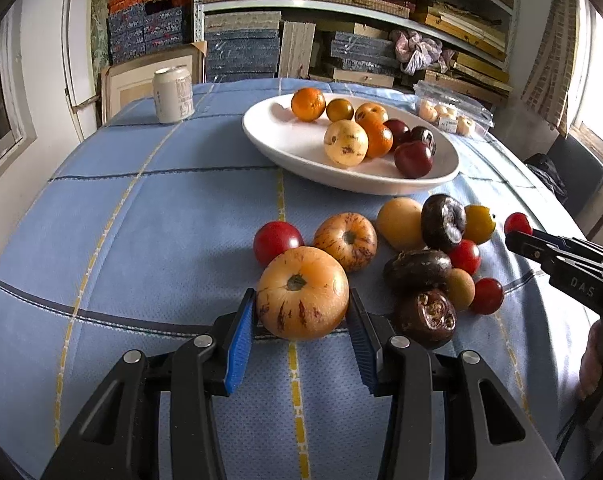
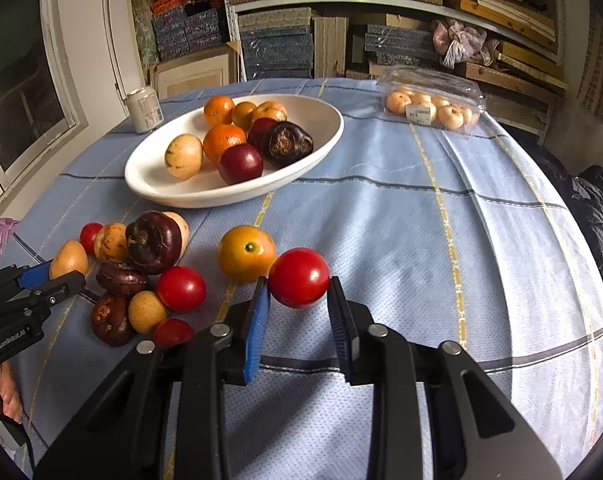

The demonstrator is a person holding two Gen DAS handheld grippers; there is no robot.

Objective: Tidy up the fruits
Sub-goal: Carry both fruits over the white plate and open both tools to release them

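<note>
My left gripper (image 1: 301, 300) is shut on a large orange striped fruit (image 1: 303, 292) resting on the blue tablecloth. Beside it lies a loose pile: a smaller striped fruit (image 1: 345, 240), red tomatoes (image 1: 277, 240), dark wrinkled fruits (image 1: 417, 270) and yellow ones (image 1: 399, 222). My right gripper (image 2: 298, 292) is shut on a red tomato (image 2: 299, 278), next to a yellow-orange fruit (image 2: 245, 252). It shows at the right edge of the left wrist view, and the left gripper (image 2: 61, 276) at the left edge of the right wrist view. A white oval bowl (image 1: 269, 136) (image 2: 149, 188) holds several fruits.
A pale drink can (image 1: 173, 94) (image 2: 143, 108) stands at the table's far left. A clear plastic box (image 1: 449, 114) (image 2: 433, 100) of pale fruits sits at the far right. Shelves packed with boxes rise behind the table. A person's hand (image 1: 597, 360) grips the right tool.
</note>
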